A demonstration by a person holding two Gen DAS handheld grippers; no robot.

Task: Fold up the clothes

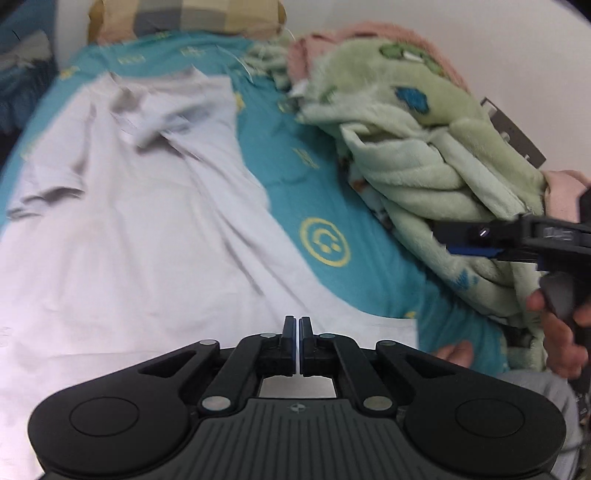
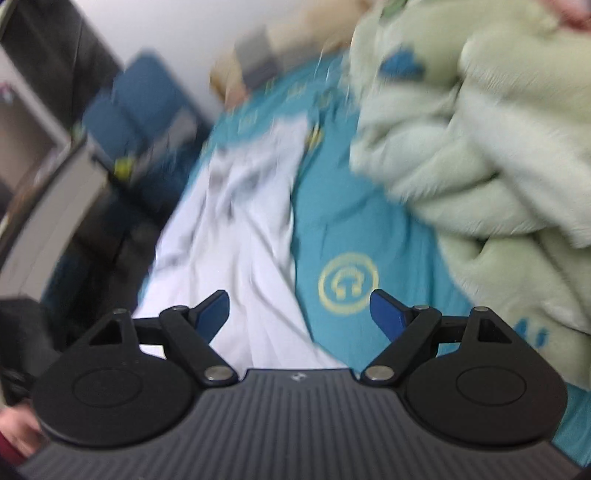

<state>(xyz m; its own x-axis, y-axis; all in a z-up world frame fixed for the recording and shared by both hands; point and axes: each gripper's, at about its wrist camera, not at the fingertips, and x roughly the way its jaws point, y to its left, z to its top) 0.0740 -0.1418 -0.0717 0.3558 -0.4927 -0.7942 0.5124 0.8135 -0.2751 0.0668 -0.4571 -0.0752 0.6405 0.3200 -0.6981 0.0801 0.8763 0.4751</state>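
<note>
A white short-sleeved shirt (image 1: 147, 221) lies spread on a teal bedsheet (image 1: 295, 166), collar toward the far end. My left gripper (image 1: 297, 326) is shut at the shirt's near hem. A thin strip of the white cloth shows between its pads, and creases run from the shirt toward them. My right gripper (image 2: 299, 310) stands wide open above the shirt (image 2: 240, 240) and its right edge, with nothing between its blue pads (image 2: 384, 314). In the left wrist view the right gripper (image 1: 469, 240) hangs at the far right, held by a hand (image 1: 554, 332).
A heap of pale green fleece blanket (image 1: 424, 155) fills the right side of the bed, with pink cloth (image 1: 369, 33) behind it. A checked pillow (image 1: 184, 18) lies at the head. Dark blue furniture (image 2: 136, 122) stands left of the bed.
</note>
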